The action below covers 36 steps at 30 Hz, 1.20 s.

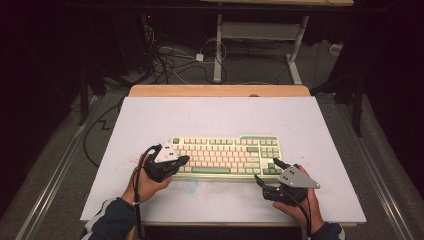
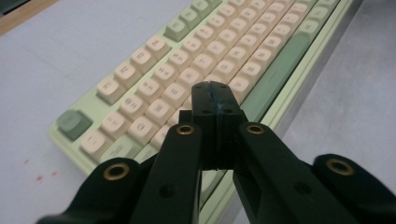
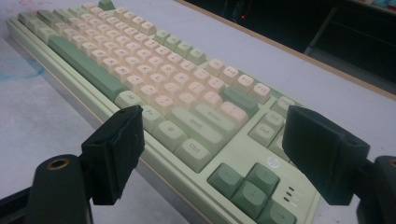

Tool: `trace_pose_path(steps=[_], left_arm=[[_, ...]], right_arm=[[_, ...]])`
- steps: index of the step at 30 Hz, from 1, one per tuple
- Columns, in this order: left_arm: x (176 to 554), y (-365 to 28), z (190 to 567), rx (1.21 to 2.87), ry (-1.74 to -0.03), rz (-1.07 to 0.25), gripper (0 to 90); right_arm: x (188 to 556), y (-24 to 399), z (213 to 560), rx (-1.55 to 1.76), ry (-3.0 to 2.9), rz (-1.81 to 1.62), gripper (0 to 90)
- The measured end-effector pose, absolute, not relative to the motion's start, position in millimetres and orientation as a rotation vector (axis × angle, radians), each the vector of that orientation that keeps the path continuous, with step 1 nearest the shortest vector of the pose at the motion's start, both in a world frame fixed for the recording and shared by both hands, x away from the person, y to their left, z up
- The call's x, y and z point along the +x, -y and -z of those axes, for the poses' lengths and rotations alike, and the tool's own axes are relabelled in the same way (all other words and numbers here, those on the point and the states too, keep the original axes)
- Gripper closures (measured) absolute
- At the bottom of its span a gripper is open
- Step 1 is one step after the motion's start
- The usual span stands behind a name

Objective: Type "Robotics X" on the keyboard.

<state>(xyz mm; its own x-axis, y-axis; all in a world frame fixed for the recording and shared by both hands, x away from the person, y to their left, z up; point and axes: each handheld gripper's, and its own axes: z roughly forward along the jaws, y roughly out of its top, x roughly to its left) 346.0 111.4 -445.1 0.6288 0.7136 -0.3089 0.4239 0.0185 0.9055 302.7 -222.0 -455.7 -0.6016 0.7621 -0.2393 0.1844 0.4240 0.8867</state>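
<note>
We see the left claw (image 2: 215,100) clenched on nothing over the left keys of the keyboard (image 1: 225,156) lying mid-worktop (image 1: 220,117), and the right claw (image 3: 215,156) released, gaping astride its right corner.

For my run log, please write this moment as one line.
left tool: shut, over keys | right tool: open, empty | green-and-cream plastic keyboard: flat on white table
</note>
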Motion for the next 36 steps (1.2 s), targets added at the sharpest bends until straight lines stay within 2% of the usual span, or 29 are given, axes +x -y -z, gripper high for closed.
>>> trace_pose_path(steps=[16, 36], left_arm=[[361, -59, 454, 1.676, -0.928, -0.248, 87.3], [364, -45, 469, 1.737, -0.924, -0.266, 87.3]], right_arm=[[305, 222, 457, 0.79, -2.058, -1.156, 21.9], [307, 220, 461, 0.781, -2.086, -1.136, 21.9]])
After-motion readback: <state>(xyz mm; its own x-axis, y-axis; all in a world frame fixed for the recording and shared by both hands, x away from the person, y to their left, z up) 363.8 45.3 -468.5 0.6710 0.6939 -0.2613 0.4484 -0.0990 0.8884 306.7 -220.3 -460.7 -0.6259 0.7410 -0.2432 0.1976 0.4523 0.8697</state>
